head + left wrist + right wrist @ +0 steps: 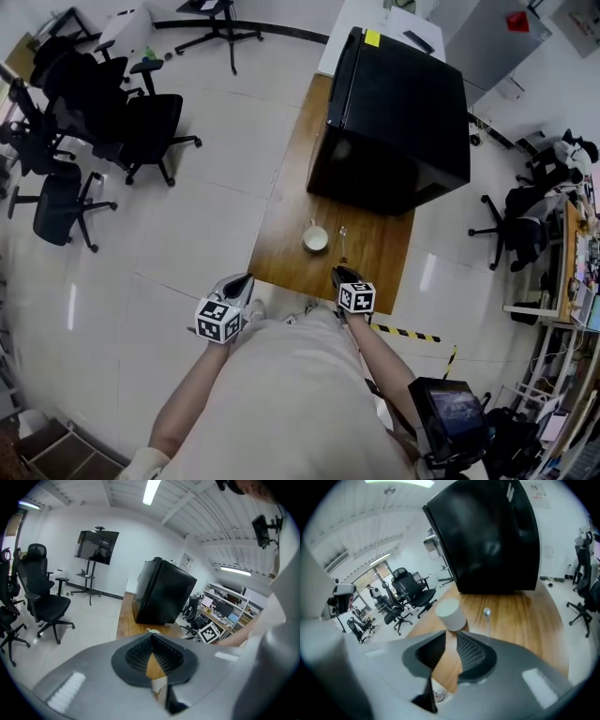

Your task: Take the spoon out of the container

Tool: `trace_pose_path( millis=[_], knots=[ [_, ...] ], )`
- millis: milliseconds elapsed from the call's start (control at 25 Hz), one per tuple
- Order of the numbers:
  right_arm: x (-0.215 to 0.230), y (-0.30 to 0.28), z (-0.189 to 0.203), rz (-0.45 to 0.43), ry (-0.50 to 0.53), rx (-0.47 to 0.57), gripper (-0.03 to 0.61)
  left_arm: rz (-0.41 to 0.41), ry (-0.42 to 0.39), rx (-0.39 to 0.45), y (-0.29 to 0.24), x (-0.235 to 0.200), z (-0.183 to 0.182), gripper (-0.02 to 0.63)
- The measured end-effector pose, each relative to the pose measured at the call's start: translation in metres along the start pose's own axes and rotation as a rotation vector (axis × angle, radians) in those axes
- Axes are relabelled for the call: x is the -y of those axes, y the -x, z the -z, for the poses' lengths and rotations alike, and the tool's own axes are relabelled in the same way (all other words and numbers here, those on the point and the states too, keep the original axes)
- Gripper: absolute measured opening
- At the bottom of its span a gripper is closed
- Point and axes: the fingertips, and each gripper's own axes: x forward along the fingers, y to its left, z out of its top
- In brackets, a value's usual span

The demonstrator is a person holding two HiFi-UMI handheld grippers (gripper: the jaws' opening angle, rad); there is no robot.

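A small white container [315,239] stands on the wooden table [281,211]. A metal spoon [343,246] lies flat on the wood just to its right, outside it. In the right gripper view the container [451,614] and the spoon [487,613] sit beyond the jaws. My right gripper [339,273] hovers at the table's near edge, short of the spoon. This right gripper [451,637] is open, with only bare wood showing in the gap. My left gripper [246,278] is off the table's near left corner. The left gripper [151,635] has its tips together and holds nothing.
A large black cabinet [394,112] fills the far half of the table, close behind the container. Black office chairs [141,131] stand on the tiled floor to the left. Yellow-black tape [408,332] marks the floor at the table's near right corner.
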Motion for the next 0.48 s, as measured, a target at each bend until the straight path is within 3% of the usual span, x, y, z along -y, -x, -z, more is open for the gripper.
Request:
trace_pose_path(
  millis=[480],
  knots=[
    [-0.037,0.025,0.027,0.083,0.011,0.038,0.054,0.047,-0.005,0.068,0.059,-0.031,0.033,-0.018]
  ],
)
